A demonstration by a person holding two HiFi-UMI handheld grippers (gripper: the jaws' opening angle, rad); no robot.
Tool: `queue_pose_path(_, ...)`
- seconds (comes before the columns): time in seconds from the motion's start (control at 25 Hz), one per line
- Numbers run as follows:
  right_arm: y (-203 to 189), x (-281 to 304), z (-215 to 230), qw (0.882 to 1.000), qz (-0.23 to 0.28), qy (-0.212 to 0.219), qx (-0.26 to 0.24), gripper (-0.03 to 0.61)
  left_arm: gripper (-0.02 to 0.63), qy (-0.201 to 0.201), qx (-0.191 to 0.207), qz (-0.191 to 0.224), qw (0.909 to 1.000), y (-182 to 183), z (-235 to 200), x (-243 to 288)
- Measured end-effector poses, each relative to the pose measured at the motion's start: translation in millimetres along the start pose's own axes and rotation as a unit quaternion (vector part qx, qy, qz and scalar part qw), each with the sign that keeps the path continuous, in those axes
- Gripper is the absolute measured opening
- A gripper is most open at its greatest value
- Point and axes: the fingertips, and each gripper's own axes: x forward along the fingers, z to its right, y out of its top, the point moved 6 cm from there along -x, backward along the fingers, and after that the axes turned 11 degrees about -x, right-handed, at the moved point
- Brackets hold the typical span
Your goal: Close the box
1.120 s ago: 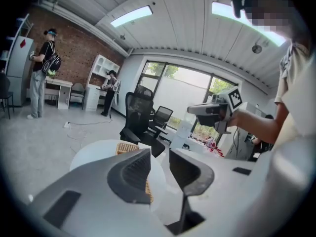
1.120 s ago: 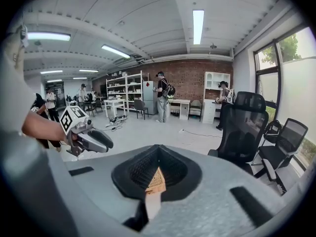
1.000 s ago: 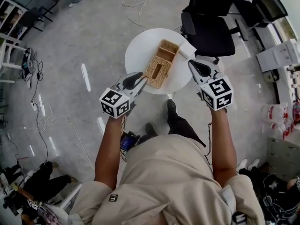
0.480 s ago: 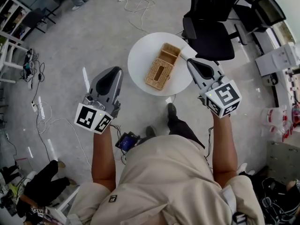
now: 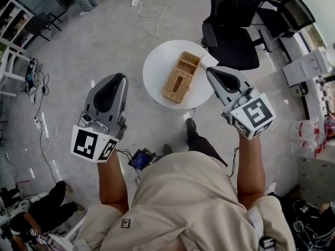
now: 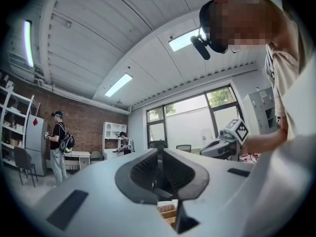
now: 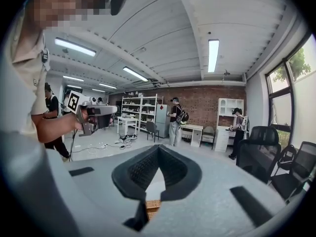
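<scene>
An oblong wicker box [image 5: 180, 77] lies on the small round white table [image 5: 154, 82], with a slot in its top; its far end looks like an open flap or compartment. Both grippers hang high above the table, apart from the box. My left gripper [image 5: 119, 76] is off the table's left side and its jaws meet with nothing between them. My right gripper [image 5: 209, 70] hovers over the table's right edge, also shut and empty. In the left gripper view a strip of the wicker box [image 6: 165, 210] shows under the left gripper [image 6: 158, 154]; the right gripper view shows the same below the right gripper [image 7: 158, 148].
A black office chair [image 5: 233, 35] stands just behind the table. Cables [image 5: 152, 14] trail over the grey floor. White cabinets [image 5: 314, 64] line the right side. A person with a backpack [image 6: 59, 137] stands far off by the brick wall.
Both grippers have risen away from the table. The left one swung out to the left and its jaws went from open to shut. The box has not moved.
</scene>
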Motion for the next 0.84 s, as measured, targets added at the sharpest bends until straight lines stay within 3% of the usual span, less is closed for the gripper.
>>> queue_pose_path(0.2, 4.0, -1.7, -1.4, 1.000, -0.003, -0.001, -0.004, -0.010, 0.032, -0.005, 0.020, 0.001, 0.9998, 5.2, 5.4, 0.1)
queue_pose_path(0.84, 12.2, 16.8, -15.9, 1.000, -0.016, -0.003, -0.004, -0.011, 0.032, -0.012, 0.016, 0.005, 0.9998, 8.9, -13.6, -15.1)
